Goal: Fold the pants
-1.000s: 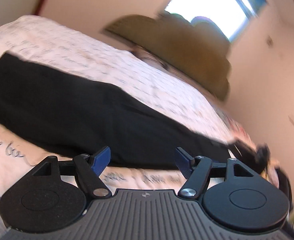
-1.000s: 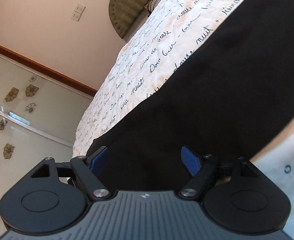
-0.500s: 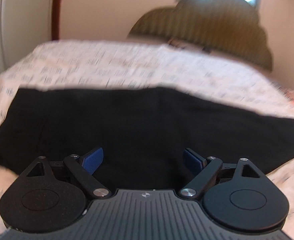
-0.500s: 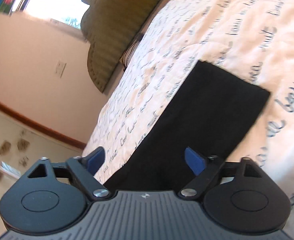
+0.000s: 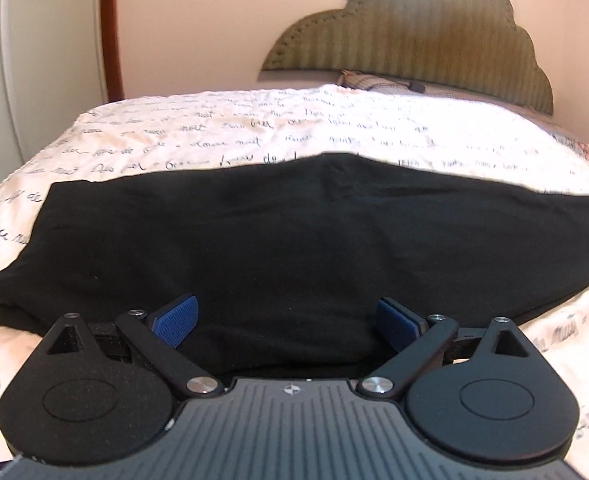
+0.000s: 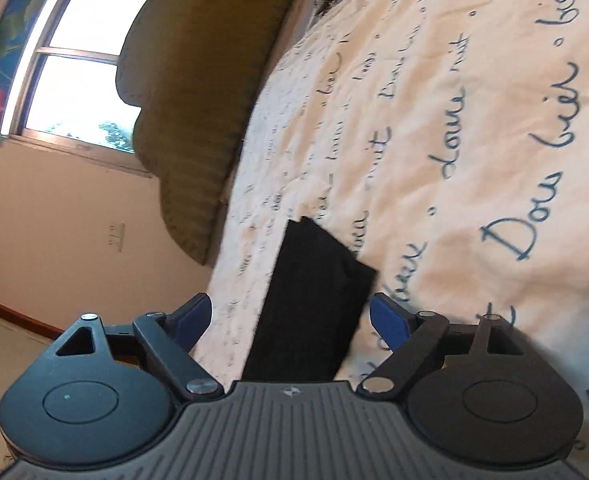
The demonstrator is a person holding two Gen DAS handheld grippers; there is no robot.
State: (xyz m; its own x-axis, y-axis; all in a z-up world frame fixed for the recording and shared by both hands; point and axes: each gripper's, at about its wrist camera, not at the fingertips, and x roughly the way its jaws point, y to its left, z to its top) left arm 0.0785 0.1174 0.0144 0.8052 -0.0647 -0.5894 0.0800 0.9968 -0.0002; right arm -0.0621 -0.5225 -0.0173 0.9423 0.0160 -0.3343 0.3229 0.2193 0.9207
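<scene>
Black pants lie folded lengthwise across the bed, waist end at the left and leg end at the right in the left wrist view. My left gripper is open and empty, just above the near edge of the pants. In the right wrist view the narrow leg end of the pants runs away from the camera. My right gripper is open and empty, its blue pads either side of that leg end, not touching it.
The bed has a white cover with dark handwriting print. A green padded headboard and a pillow stand at the far end. A window and wall lie beyond the bed's edge.
Both grippers swung round. The left view levelled out and now faces the pants squarely. The right gripper moved along the pants to the leg end. Both stayed open.
</scene>
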